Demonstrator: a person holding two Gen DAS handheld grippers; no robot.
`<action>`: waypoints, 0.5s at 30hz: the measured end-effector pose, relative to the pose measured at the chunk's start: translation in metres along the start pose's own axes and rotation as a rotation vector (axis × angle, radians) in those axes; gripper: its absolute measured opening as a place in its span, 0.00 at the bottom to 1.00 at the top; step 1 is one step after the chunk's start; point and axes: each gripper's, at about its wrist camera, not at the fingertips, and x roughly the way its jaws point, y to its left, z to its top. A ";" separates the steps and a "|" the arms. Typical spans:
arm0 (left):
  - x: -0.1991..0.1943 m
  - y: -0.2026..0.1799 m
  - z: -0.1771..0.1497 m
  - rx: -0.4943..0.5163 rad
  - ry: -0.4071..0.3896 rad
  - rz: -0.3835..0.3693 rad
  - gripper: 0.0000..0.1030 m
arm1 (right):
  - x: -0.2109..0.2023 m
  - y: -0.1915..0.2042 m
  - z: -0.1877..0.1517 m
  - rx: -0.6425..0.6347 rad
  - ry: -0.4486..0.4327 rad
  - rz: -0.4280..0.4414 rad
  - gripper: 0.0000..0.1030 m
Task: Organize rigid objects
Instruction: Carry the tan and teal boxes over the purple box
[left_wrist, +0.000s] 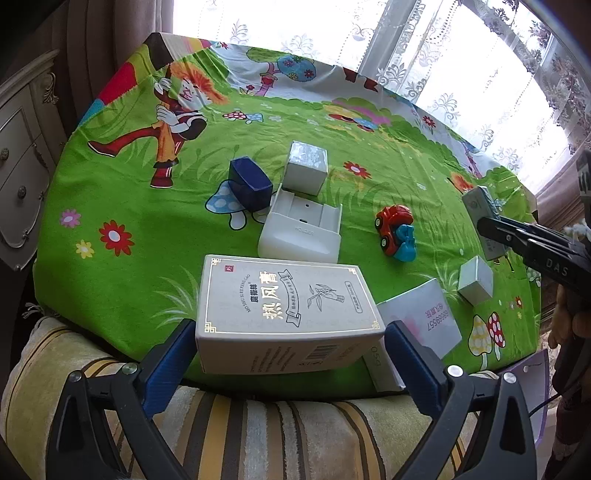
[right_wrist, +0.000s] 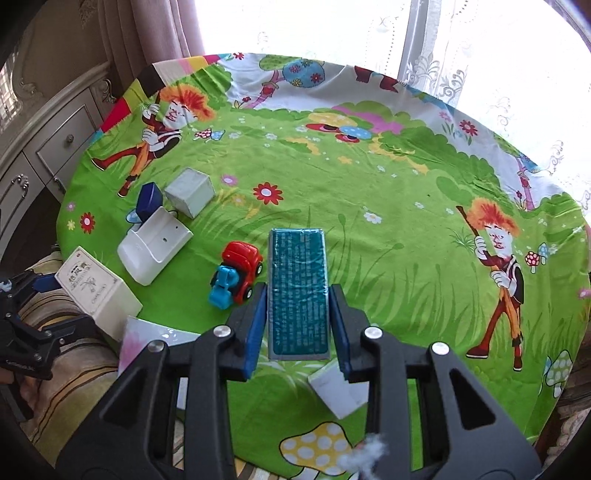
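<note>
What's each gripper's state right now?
Left gripper: fingers flank the white box; grip cannot be told.
Right gripper: closed, holding the teal box.

A thin printed cloth (right_wrist: 369, 206), matt and lightly creased, covers the table. The grey carton (left_wrist: 284, 306) near the left looks like smooth card with gilt, slightly shiny print. The teal packet (right_wrist: 299, 291) is wrapped in glossy film. The white holder (left_wrist: 301, 232) and the red and blue toy car (right_wrist: 238, 273) are smooth, shiny plastic. The gripper frames are matt black plastic with bright metal screws, their pads (left_wrist: 168, 369) blue and ribbed. Nearest lies a striped, nubby towel (left_wrist: 258, 435).
</note>
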 end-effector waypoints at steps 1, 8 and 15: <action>-0.003 0.000 0.000 0.003 -0.009 0.011 0.59 | -0.008 0.002 -0.004 0.011 -0.008 0.004 0.36; -0.009 0.002 0.000 -0.002 -0.014 0.030 0.91 | -0.047 0.011 -0.041 0.083 -0.031 0.010 0.36; -0.013 -0.026 0.004 0.030 0.025 0.045 1.00 | -0.073 0.007 -0.087 0.179 -0.043 -0.037 0.36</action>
